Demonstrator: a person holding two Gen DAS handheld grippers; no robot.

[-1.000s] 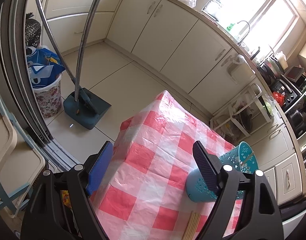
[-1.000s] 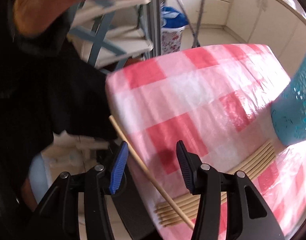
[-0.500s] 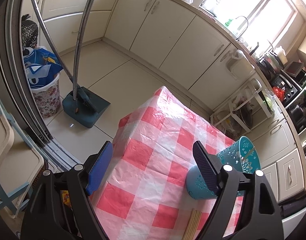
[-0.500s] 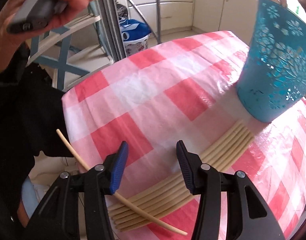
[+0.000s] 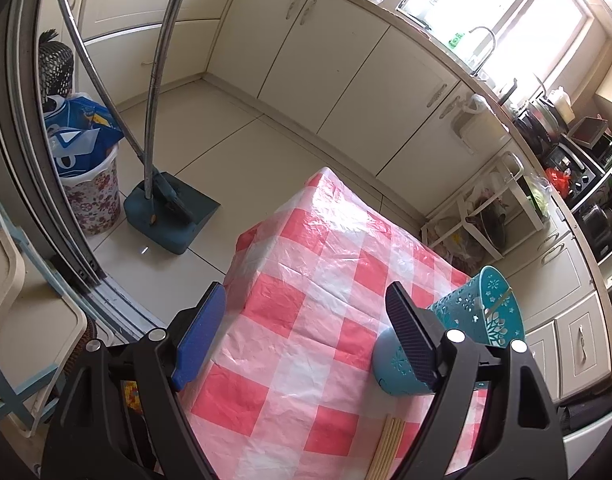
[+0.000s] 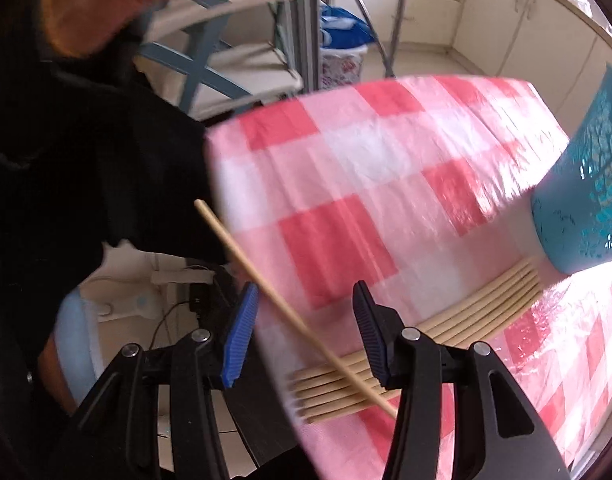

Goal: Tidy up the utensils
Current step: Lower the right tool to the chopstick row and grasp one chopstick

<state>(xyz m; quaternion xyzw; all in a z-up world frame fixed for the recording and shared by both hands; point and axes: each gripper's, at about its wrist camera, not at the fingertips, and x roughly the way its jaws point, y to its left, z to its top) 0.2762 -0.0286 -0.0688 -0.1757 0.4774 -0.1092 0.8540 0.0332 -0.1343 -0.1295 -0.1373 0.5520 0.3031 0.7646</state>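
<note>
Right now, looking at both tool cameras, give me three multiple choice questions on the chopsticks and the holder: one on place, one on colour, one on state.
1. Where does the single chopstick lie?
A. Slanted across the row of chopsticks, one end out past the table edge
B. Inside the holder
C. On the floor

2. What colour is the utensil holder?
A. Red
B. Teal blue
C. White

3. How is the right tool?
A. Shut on a chopstick
B. Shut on the holder
C. Open, holding nothing

Answers:
1 A, the right wrist view shows it crossing the row, its far end over the edge of the checked tablecloth.
2 B, both views show a teal holder with cut-out patterns.
3 C, its jaws stand apart with the single chopstick passing between them, ungripped.
</note>
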